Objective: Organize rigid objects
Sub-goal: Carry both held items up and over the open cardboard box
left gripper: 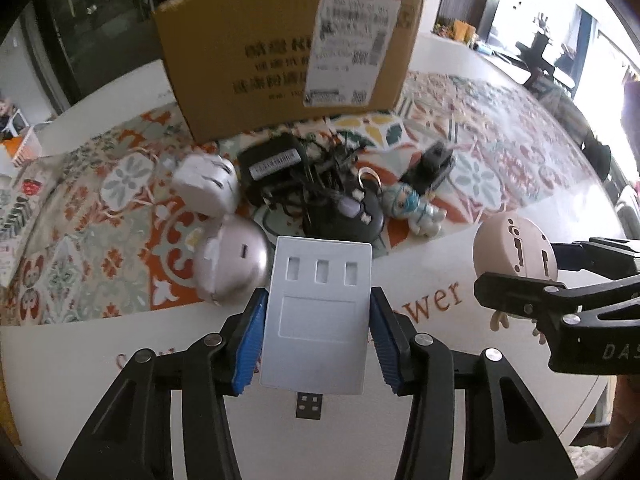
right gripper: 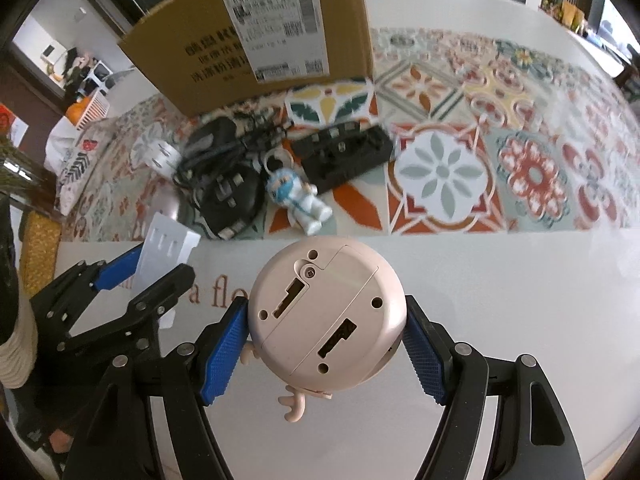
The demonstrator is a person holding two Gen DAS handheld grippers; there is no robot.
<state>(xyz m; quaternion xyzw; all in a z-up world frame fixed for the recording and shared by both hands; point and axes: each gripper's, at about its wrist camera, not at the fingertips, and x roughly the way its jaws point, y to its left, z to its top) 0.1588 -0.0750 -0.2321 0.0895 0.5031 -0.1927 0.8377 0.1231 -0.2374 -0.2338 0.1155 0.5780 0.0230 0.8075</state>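
Item 1: hub (left gripper: 318, 316). Flat white plastic slab with three slots and a USB plug at its near end. It sits between the blue pads of the left gripper (left gripper: 318, 334), above the white edge of the table (left gripper: 420, 420). The pads lie against its two long edges, the jaws fairly narrow and closed on it. Judged light, stiff and smooth-sided, so it could slide out lengthwise. The long edges are the right hold; keep off the plug.

Item 2: round toy (right gripper: 326, 314). Pale pink plastic, its flat base with two slots and a screw facing the camera, small limbs below. It is clamped at its sides by the right gripper (right gripper: 326, 350), jaws partly open around its width. Judged hollow, light and hard. The curved wall offers little contact, so grip across the widest part; the limbs look breakable.

Remaining stock on the patterned mat (right gripper: 444, 168), all apart from both grippers:
- silver dome (left gripper: 232, 262)
- white adapter (left gripper: 206, 184)
- black charger (left gripper: 276, 164) with tangled cord
- figurine (right gripper: 298, 196)
- black holder (right gripper: 346, 150)

Likely destination: box (left gripper: 280, 48), standing behind the pile.
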